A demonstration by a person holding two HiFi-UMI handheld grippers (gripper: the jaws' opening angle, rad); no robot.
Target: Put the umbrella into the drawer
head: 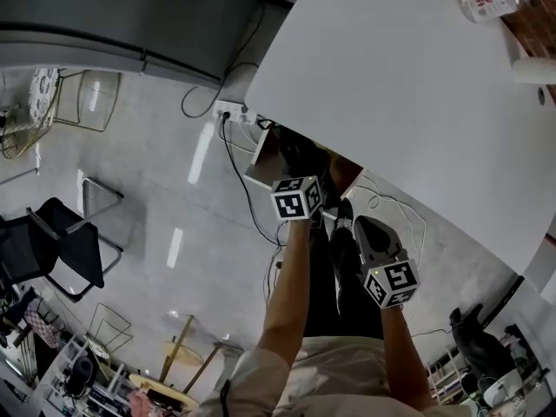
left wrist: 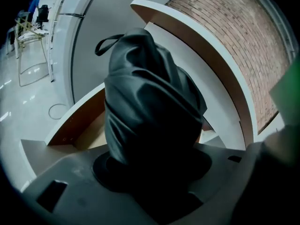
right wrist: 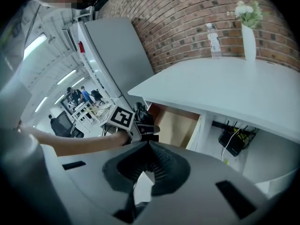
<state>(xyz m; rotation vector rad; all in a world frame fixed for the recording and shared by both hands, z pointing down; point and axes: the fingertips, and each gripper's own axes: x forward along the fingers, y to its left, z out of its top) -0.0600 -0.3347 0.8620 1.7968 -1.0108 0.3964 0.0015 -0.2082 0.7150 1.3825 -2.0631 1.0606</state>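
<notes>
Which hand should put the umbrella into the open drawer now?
Left: the left gripper holds the umbrella, pointed at the open drawer; the right gripper has empty jaws.

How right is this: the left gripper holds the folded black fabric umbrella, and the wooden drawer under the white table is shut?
Not quite: the wooden drawer under the white table stands open, as the right gripper view shows. The rest holds.
</notes>
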